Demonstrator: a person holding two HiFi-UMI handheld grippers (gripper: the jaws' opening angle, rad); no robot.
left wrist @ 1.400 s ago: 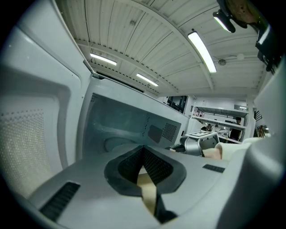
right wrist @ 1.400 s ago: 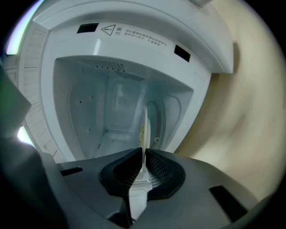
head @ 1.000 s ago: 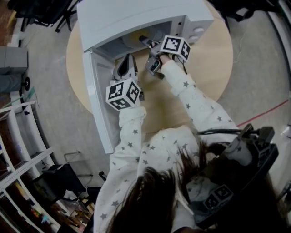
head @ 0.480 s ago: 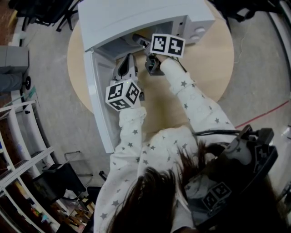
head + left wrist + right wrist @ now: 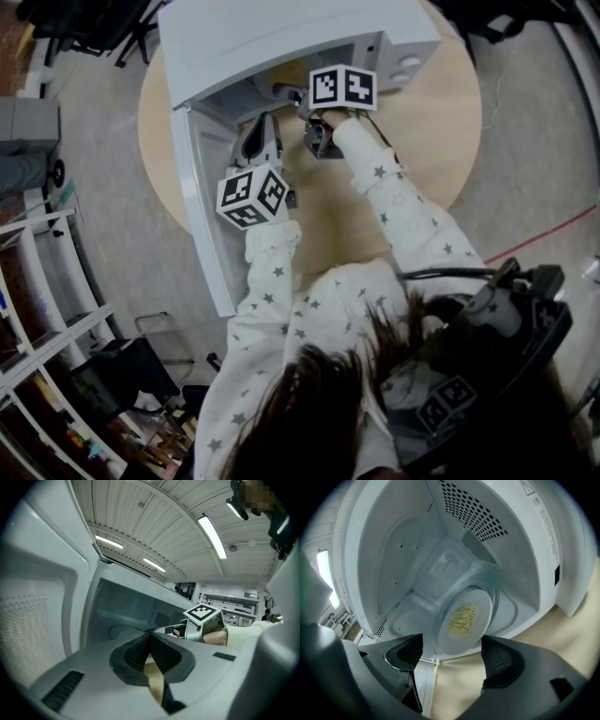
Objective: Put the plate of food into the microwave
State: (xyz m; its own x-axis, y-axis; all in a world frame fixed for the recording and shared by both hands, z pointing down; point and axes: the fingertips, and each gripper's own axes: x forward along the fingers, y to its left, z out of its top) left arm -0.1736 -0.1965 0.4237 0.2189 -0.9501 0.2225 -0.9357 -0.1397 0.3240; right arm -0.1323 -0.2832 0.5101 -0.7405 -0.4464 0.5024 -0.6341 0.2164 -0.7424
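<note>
A white plate (image 5: 465,629) with yellow food (image 5: 461,617) lies on the glass turntable inside the white microwave (image 5: 281,37). My right gripper (image 5: 452,660) stands open just outside the cavity's front edge, its jaws wide on either side of the plate's near rim without touching it. In the head view the right gripper (image 5: 292,94) reaches into the opening and the plate is hidden. My left gripper (image 5: 262,141) hangs in front of the open door (image 5: 202,187), shut with nothing between its fingertips (image 5: 150,639). The right gripper's marker cube (image 5: 201,616) shows in the left gripper view.
The microwave stands at the far side of a round wooden table (image 5: 422,141). Its door swings out to the left, over the table's edge. Shelving (image 5: 37,281) and a grey floor (image 5: 112,244) lie around the table.
My right gripper's marker cube has shifted a little left and up toward the microwave opening and turned. The left gripper has stayed in place.
</note>
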